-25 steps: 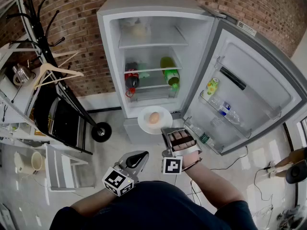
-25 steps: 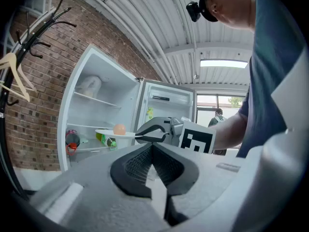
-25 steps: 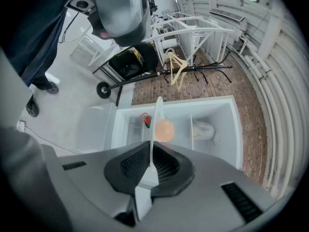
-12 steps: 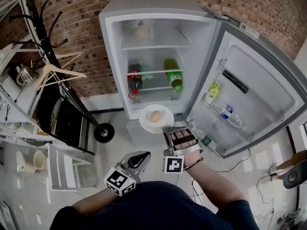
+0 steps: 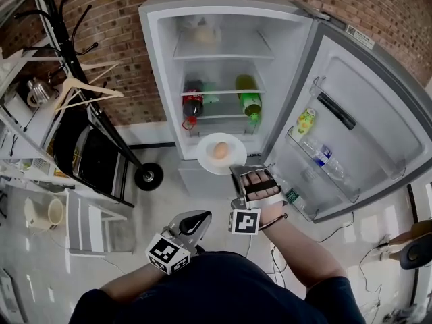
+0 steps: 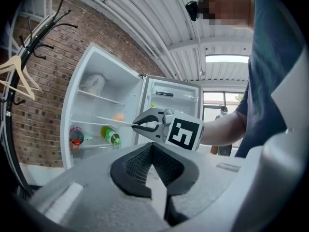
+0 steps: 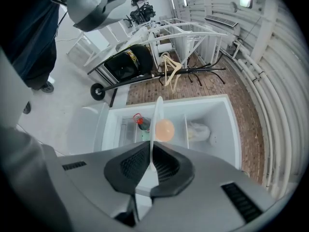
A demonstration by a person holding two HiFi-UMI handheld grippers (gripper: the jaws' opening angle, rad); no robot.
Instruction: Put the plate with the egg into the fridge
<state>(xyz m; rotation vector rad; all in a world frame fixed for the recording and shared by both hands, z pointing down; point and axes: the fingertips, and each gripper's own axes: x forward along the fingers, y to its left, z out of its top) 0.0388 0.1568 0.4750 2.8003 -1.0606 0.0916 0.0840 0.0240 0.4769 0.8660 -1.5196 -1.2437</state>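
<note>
Over the last second the plate (image 5: 206, 156) with its egg (image 5: 220, 151) has crept up the middle of the head view, from just under the fridge's lower edge to level with the bottom of the open compartment. The right gripper (image 5: 237, 171) has moved up behind it. We read this as the carry closing in on the fridge (image 5: 160, 59), with the plate still outside and no shelf yet reached, so the placing remains to do. The right gripper's jaws are clamped on the plate's near rim; in its own view the plate (image 7: 157, 111) stands edge-on between the pads with the egg (image 7: 164, 129) just beyond. The left gripper (image 5: 200, 217) has barely shifted at the lower centre of the head view, its jaws together on nothing, as its own view (image 6: 152, 149) confirms. By count we have one plate, one egg, two grippers and one fridge with its door (image 5: 368, 137) swung wide at the right. On the middle shelf stand two bottles we can make out, a dark one with a red cap (image 5: 192, 106) and a green one (image 5: 250, 102). The door rack carries at least two more (image 5: 305, 122), and one pale bag (image 5: 202, 34) sits on the top shelf. One wooden hanger (image 5: 75, 90) hangs at the upper left.
</note>
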